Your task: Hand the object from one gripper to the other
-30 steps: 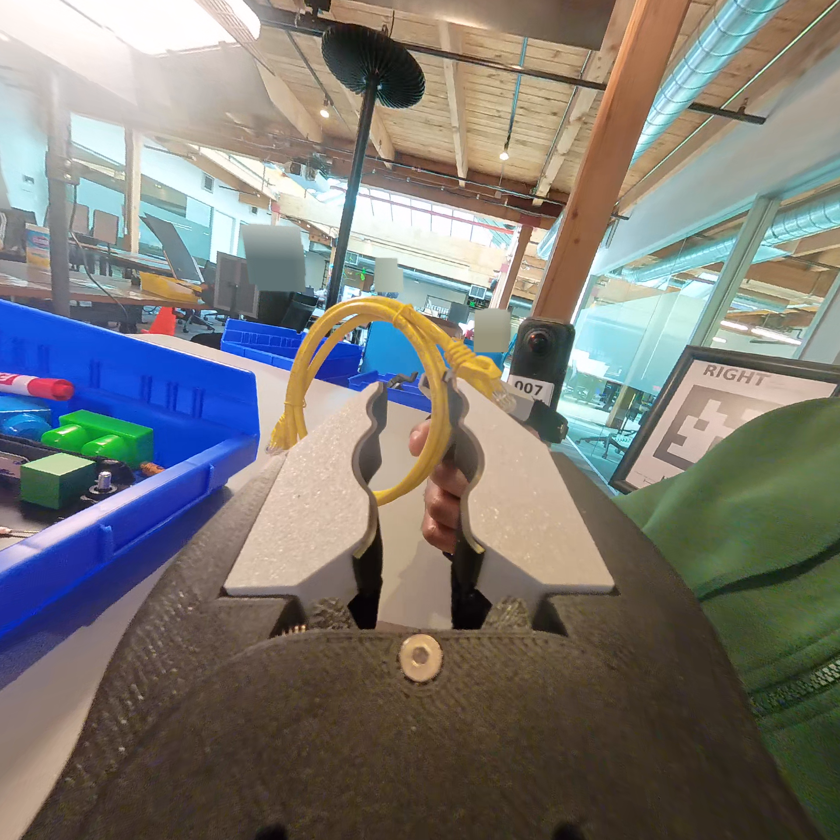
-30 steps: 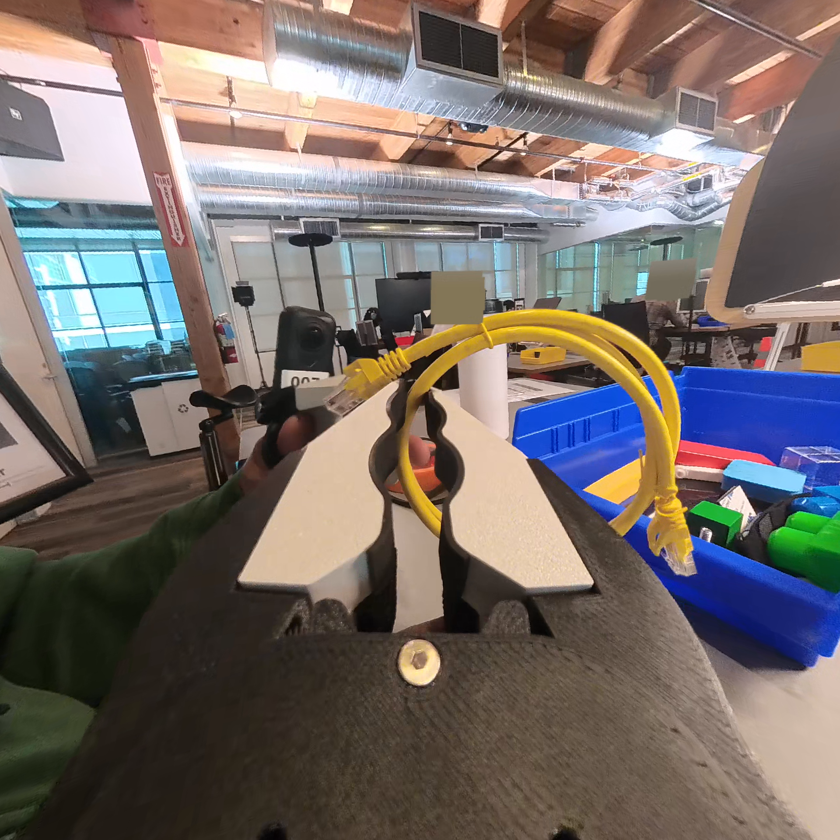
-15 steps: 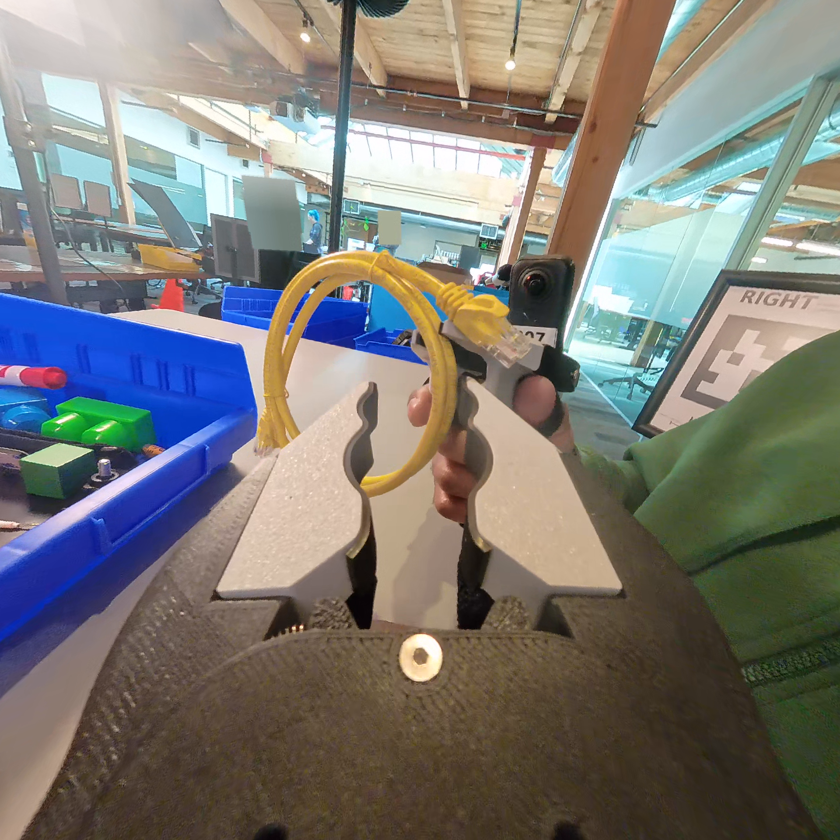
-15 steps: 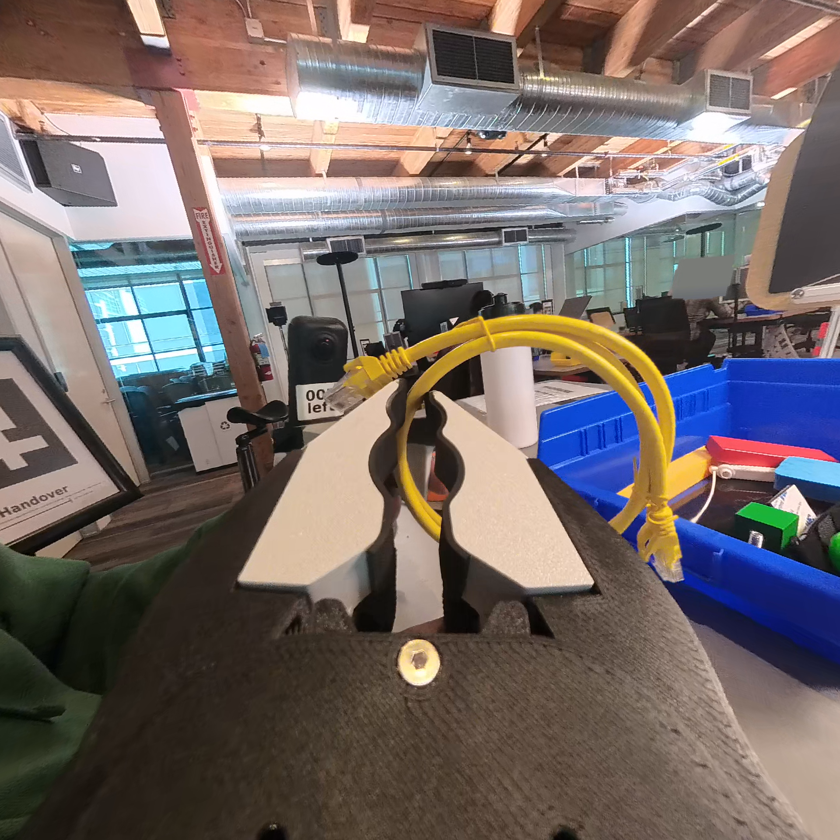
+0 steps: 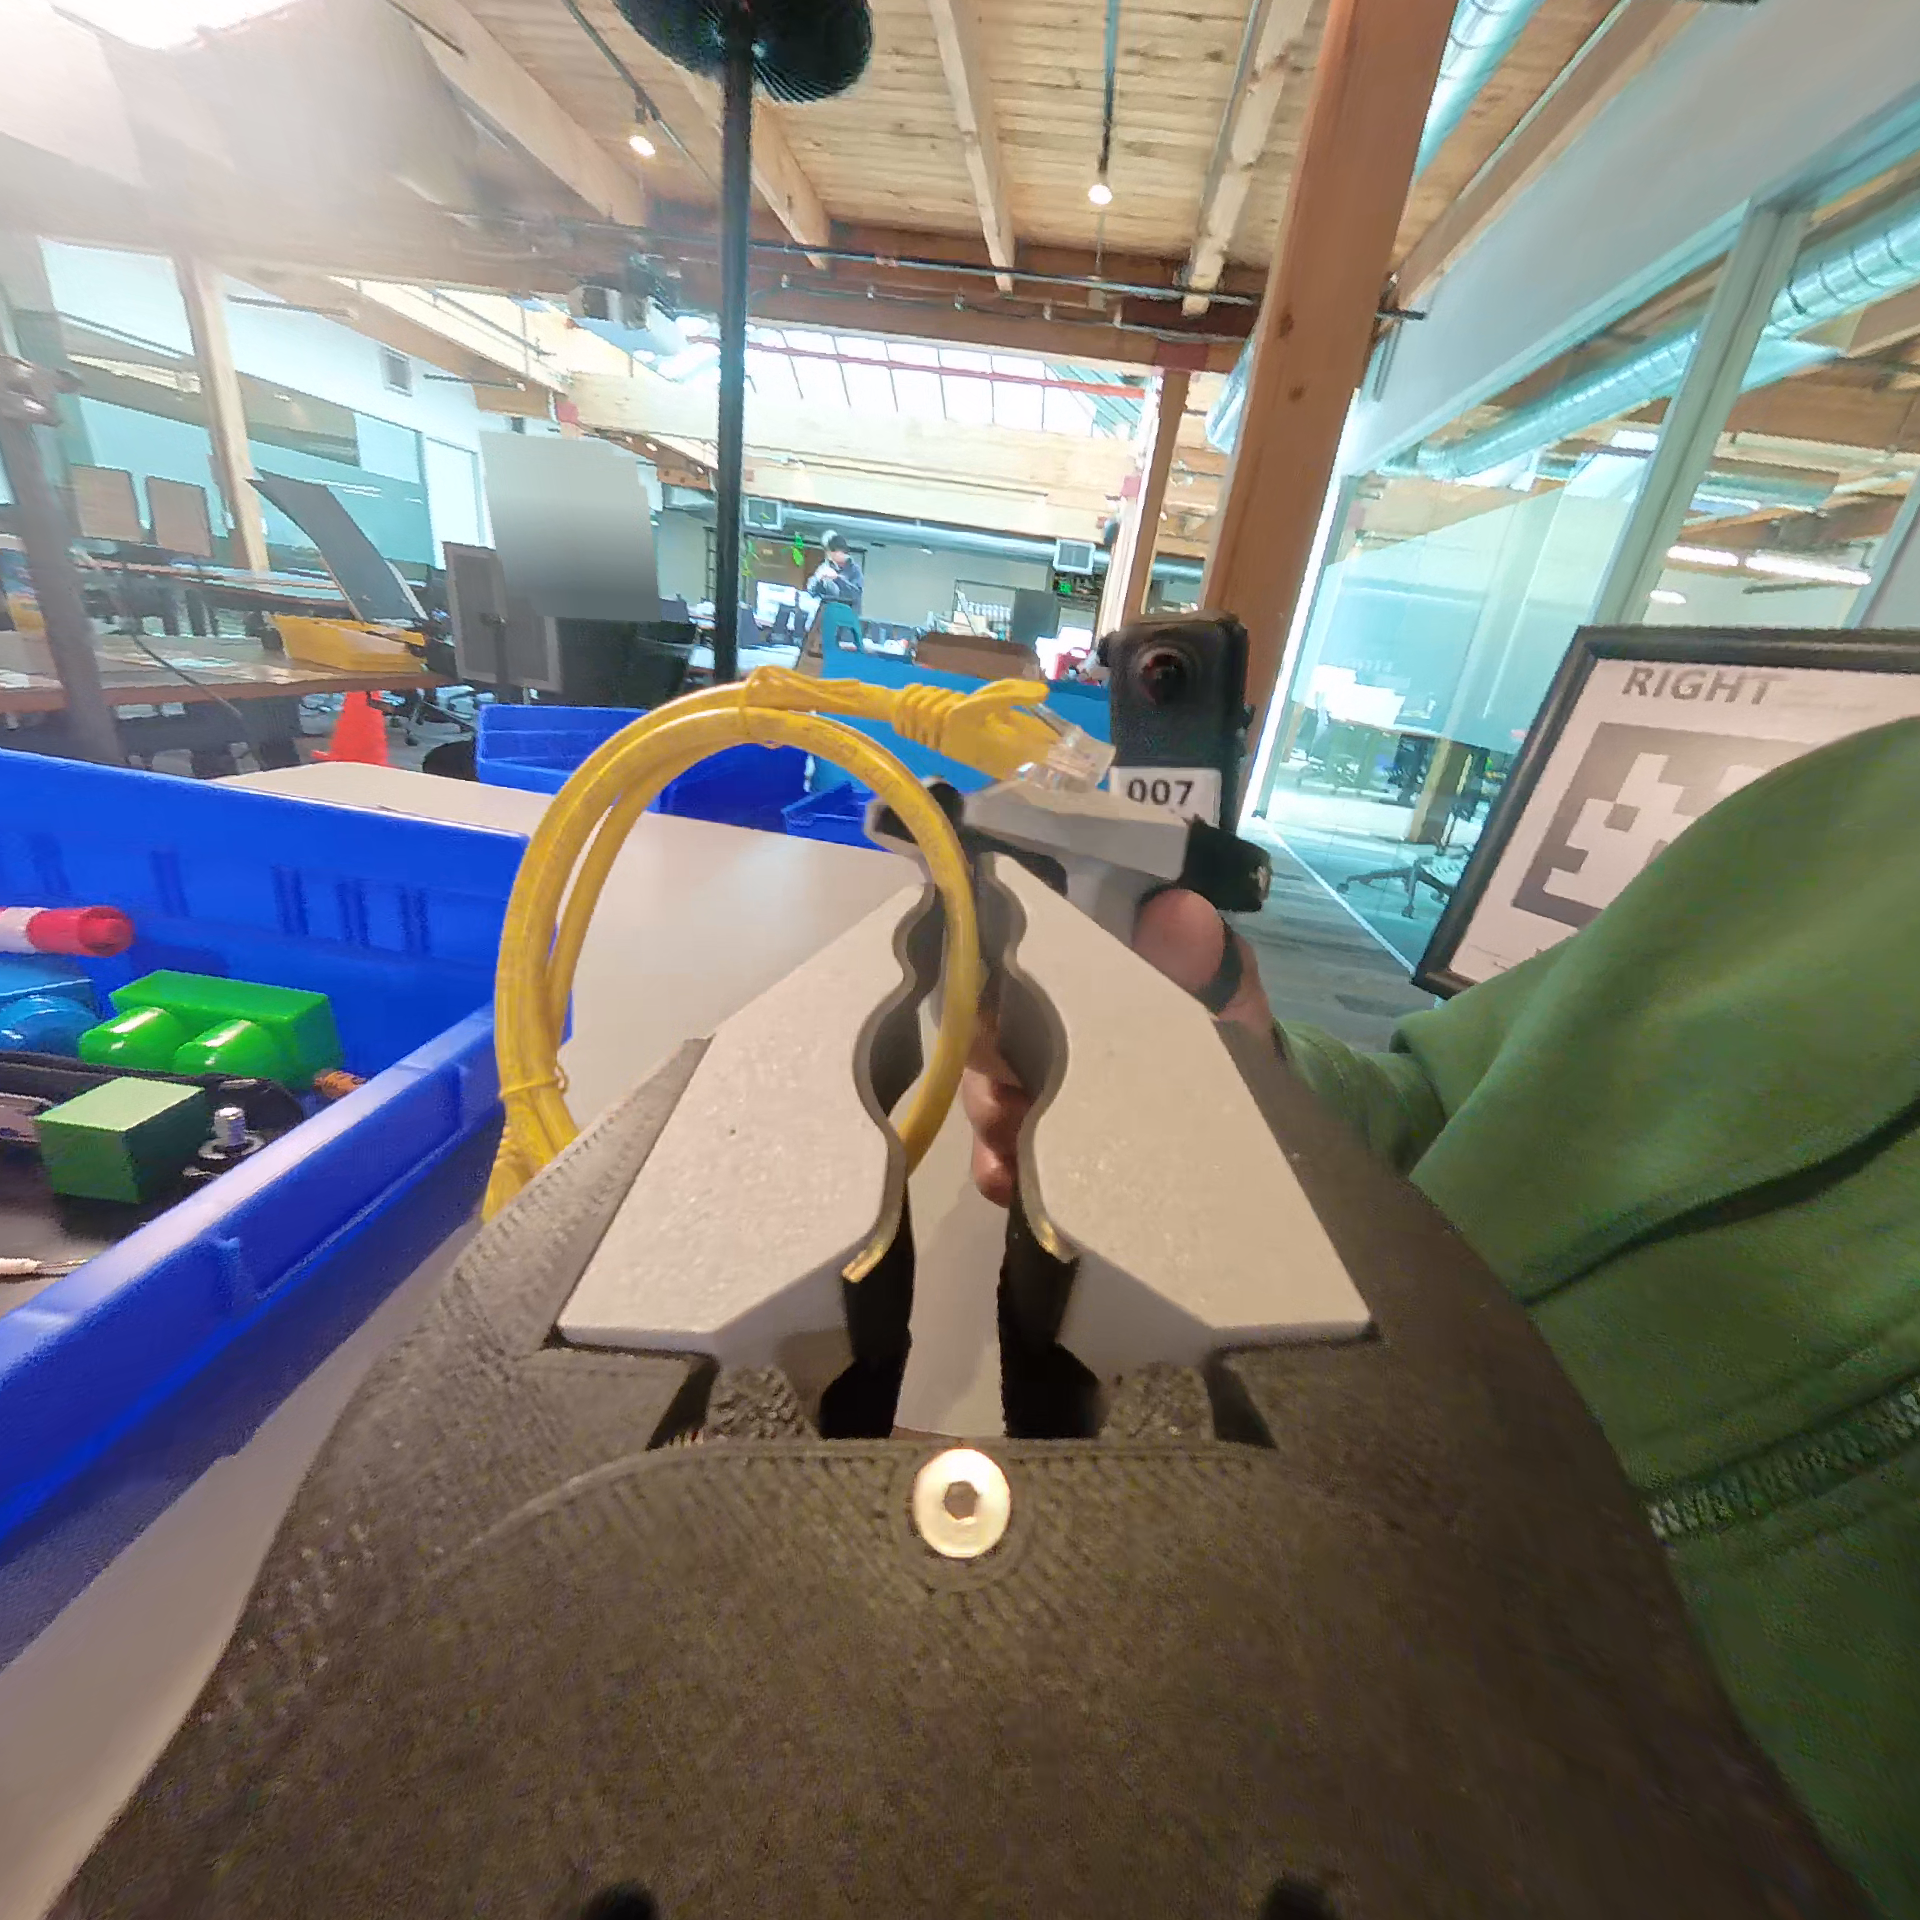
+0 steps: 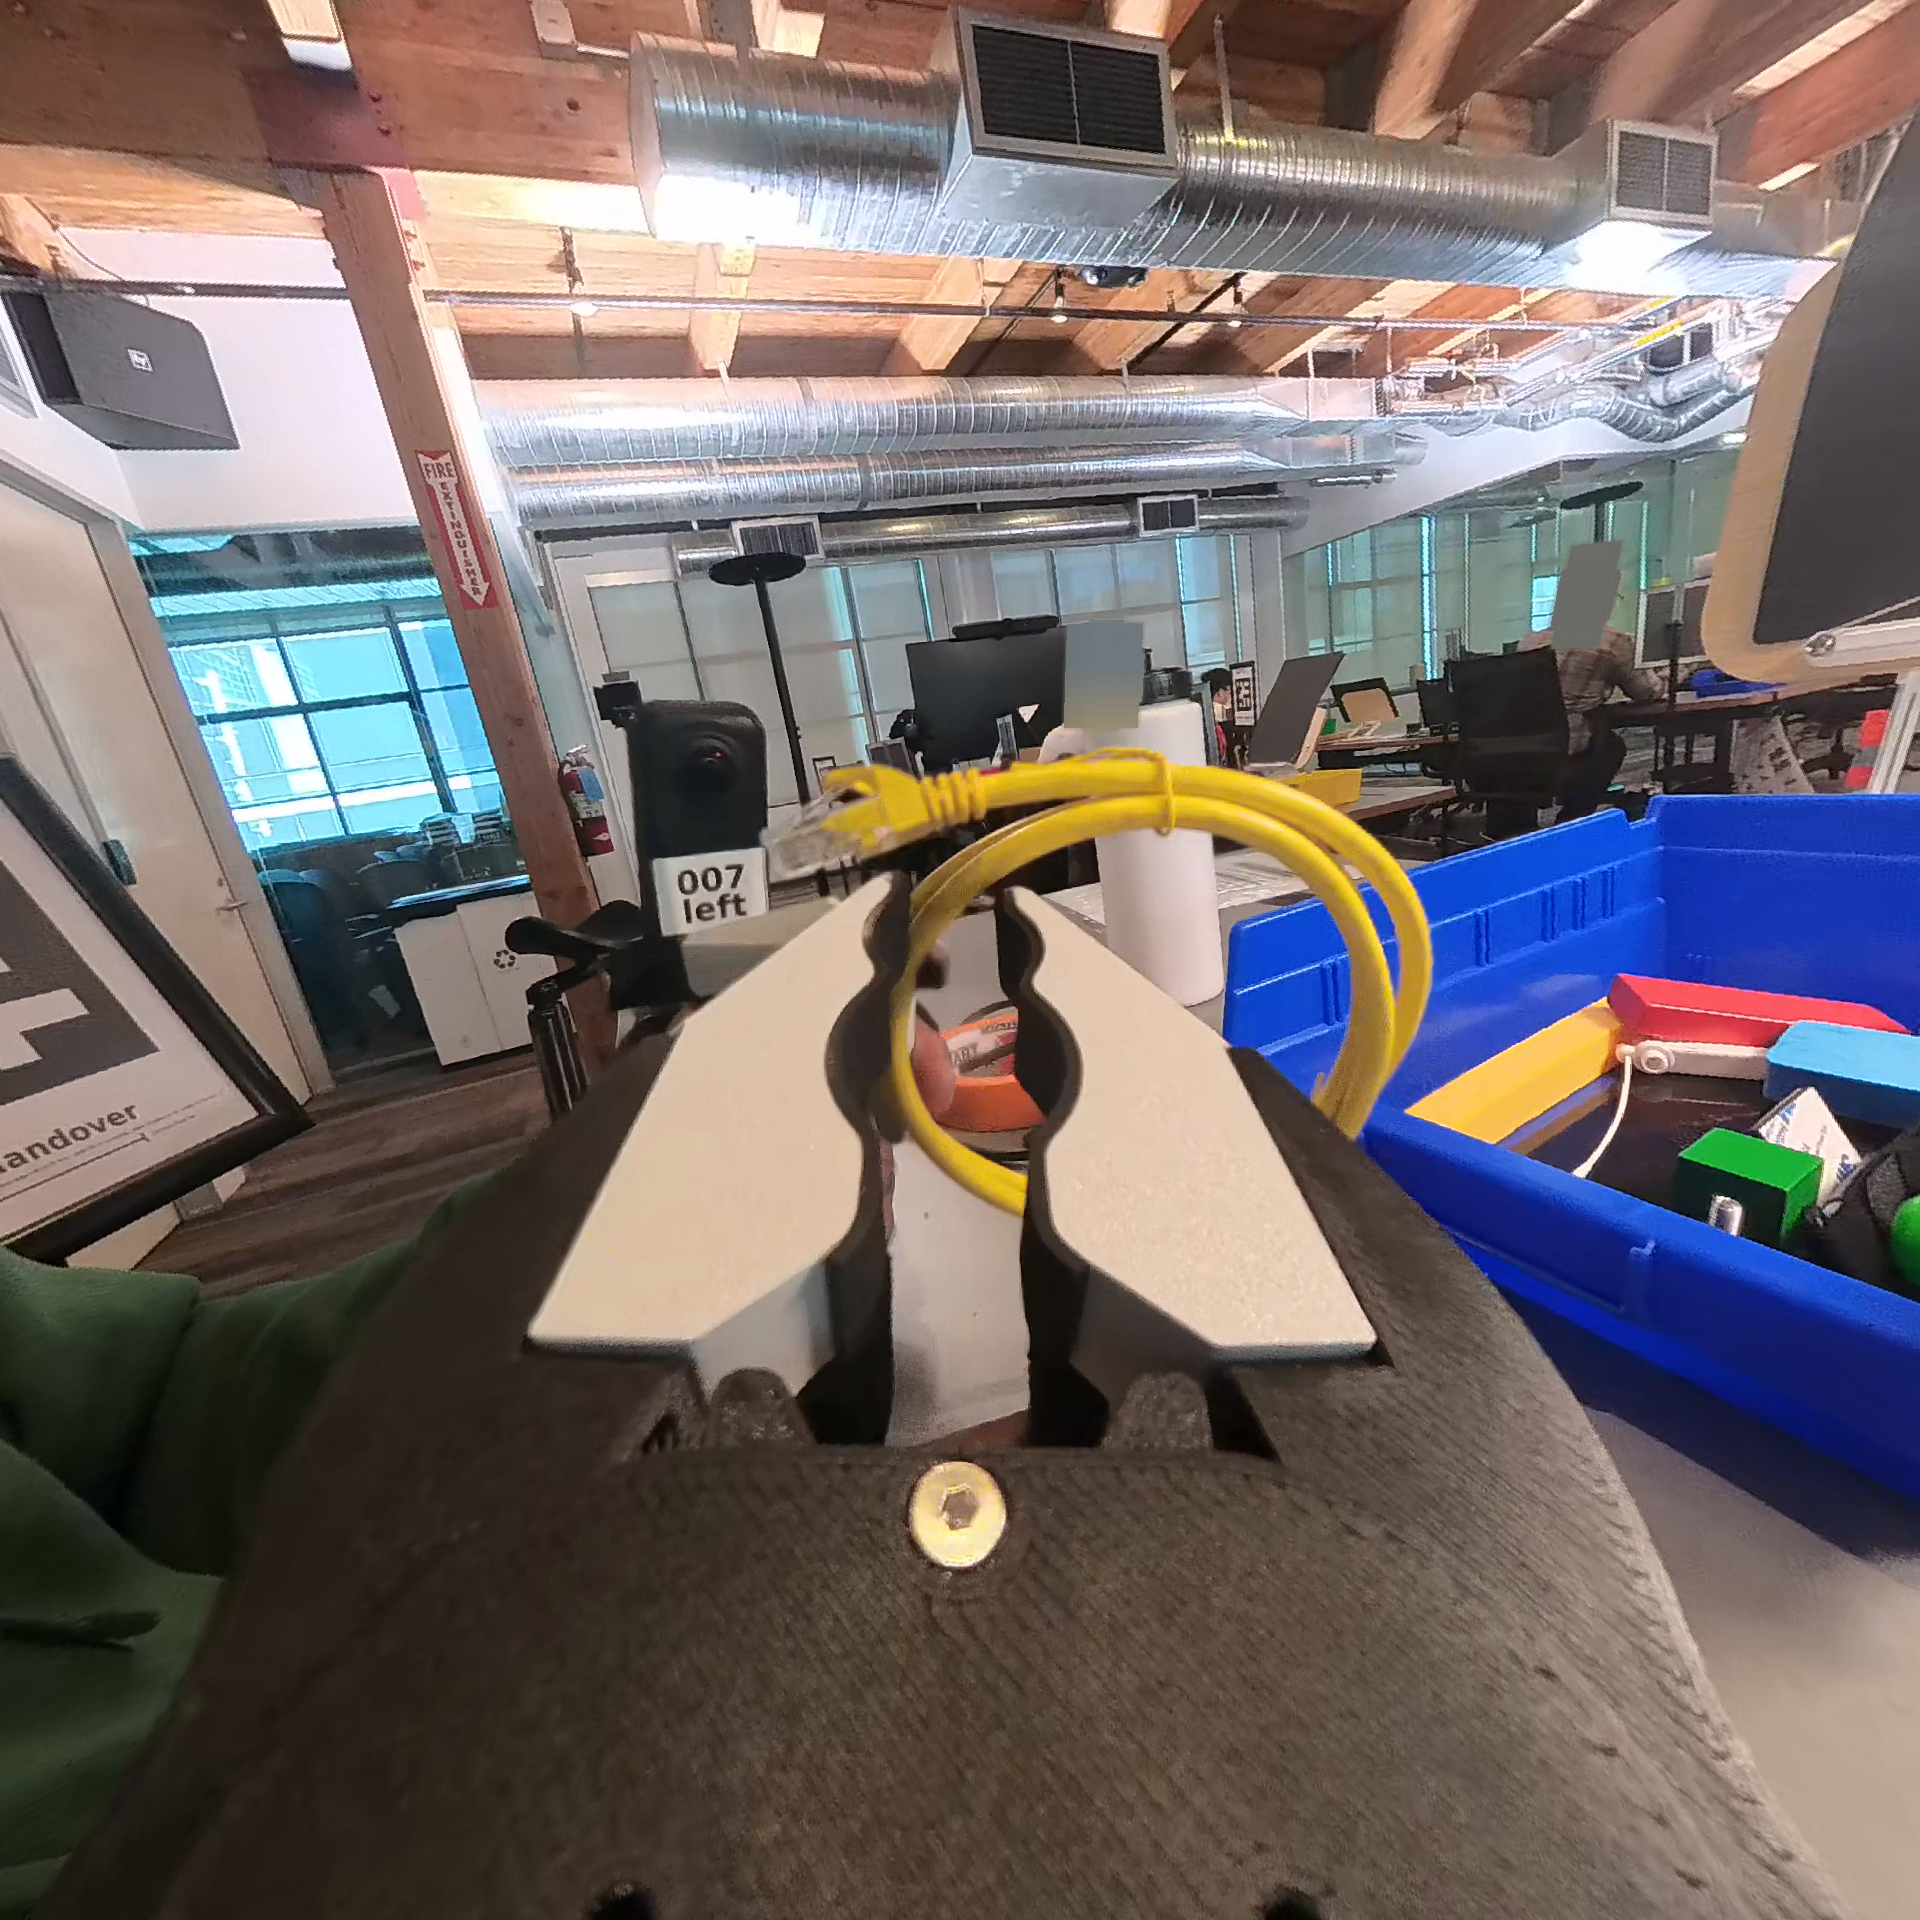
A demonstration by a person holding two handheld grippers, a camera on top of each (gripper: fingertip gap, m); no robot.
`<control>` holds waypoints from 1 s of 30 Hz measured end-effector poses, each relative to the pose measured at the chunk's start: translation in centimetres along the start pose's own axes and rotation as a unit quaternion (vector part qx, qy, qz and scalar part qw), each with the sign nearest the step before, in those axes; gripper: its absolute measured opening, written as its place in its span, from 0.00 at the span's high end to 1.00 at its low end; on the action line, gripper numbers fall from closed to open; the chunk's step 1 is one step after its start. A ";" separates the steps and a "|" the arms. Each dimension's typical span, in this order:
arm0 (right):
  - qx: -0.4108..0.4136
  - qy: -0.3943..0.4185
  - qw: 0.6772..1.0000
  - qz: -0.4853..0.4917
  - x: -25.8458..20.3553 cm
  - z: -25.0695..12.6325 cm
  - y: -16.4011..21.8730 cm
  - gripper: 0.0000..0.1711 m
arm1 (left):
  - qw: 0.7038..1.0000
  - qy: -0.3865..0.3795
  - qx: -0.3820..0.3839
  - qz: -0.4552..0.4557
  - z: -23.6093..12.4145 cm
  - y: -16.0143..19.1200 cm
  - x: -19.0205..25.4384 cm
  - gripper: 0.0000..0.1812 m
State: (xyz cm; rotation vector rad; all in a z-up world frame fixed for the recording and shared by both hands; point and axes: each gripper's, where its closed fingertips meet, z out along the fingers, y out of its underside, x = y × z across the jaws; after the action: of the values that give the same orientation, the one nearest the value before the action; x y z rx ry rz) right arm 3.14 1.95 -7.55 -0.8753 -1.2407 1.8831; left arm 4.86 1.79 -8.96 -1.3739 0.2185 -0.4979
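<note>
A coiled yellow network cable [image 5: 530, 935] with clear plugs is held up between the two grippers. My left gripper [image 5: 956, 883] has its jaws drawn in on the coil's right strand. My right gripper [image 6: 948, 894] faces it, and its jaws stand a little apart with the cable [image 6: 1371, 935] running loose through the gap. In the left wrist view the right gripper's grey fingers [image 5: 1070, 842] touch the cable just beyond my left fingertips. One plug [image 5: 1049, 748] sticks out over them.
A blue bin [image 5: 260, 1195] of coloured blocks sits on the grey table; it is at right in the right wrist view [image 6: 1558, 1226]. A green sleeve [image 5: 1662, 1143], a framed sign [image 5: 1662, 810], a white bottle [image 6: 1153, 914] and an orange tape roll [image 6: 977, 1081] are near. The grippers are tip to tip, or close to it.
My left jaws have closed in on the cable. My right jaws have spread slightly off it. The coil has tipped so the plug end lies flatter.
</note>
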 end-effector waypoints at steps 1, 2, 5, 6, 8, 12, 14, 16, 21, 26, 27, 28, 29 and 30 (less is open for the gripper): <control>0.001 0.006 1.000 -0.008 0.1 0.0 -0.1 0.88 | 1.000 -0.006 0.008 -0.004 -0.2 -0.3 -0.3 0.97; 0.004 0.013 1.000 -0.017 0.2 -0.1 -0.2 0.87 | 1.000 -0.010 0.017 -0.011 -0.3 -0.6 -0.5 0.96; -0.001 0.027 0.999 -0.040 0.5 -0.2 0.0 0.87 | 0.998 -0.025 0.039 -0.030 -0.7 -1.3 -1.4 0.96; -0.011 0.032 0.998 -0.052 0.5 -0.2 0.2 0.87 | 0.998 -0.028 0.044 -0.034 -0.8 -1.5 -1.6 0.96; -0.033 0.036 0.995 -0.087 0.2 0.0 1.0 0.85 | 0.997 -0.027 0.056 -0.037 -0.9 -1.9 -1.7 0.96; -0.070 0.031 0.984 -0.163 -0.8 0.5 2.6 0.82 | 0.996 -0.018 0.070 -0.042 -1.1 -2.3 -1.4 0.97; -0.077 0.025 0.979 -0.188 -1.3 0.6 3.0 0.81 | 0.996 -0.008 0.068 -0.049 -1.0 -2.1 -1.1 0.97; -0.083 0.019 0.975 -0.205 -1.8 0.7 3.3 0.81 | 0.997 0.002 0.061 -0.050 -0.8 -1.9 -0.7 0.97; -0.102 0.023 0.968 -0.227 -1.8 0.9 4.2 0.82 | 0.998 0.011 0.048 -0.034 -0.4 -1.4 0.0 0.97; -0.103 0.017 0.970 -0.219 -1.9 0.9 4.3 0.88 | 0.998 0.015 0.049 -0.034 -0.3 -1.5 0.1 0.96; -0.103 0.016 0.970 -0.219 -2.0 0.9 4.3 0.89 | 0.998 0.016 0.048 -0.033 -0.2 -1.5 0.1 0.96; -0.104 0.017 0.970 -0.220 -2.0 0.8 4.3 0.90 | 0.998 0.015 0.046 -0.030 -0.2 -1.4 0.2 0.96; -0.105 0.017 0.970 -0.220 -1.9 0.8 4.4 0.93 | 0.999 0.013 0.043 -0.028 -0.1 -1.3 0.2 0.96; -0.107 0.018 0.969 -0.220 -1.9 0.8 4.4 0.93 | 0.999 0.009 0.041 -0.027 0.0 -1.2 0.1 0.96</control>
State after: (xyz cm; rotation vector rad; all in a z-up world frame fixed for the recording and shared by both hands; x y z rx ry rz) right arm 2.57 -1.30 -11.14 -0.6680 -1.4940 1.3949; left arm 4.68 1.59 -7.79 -1.2982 0.1748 -0.5591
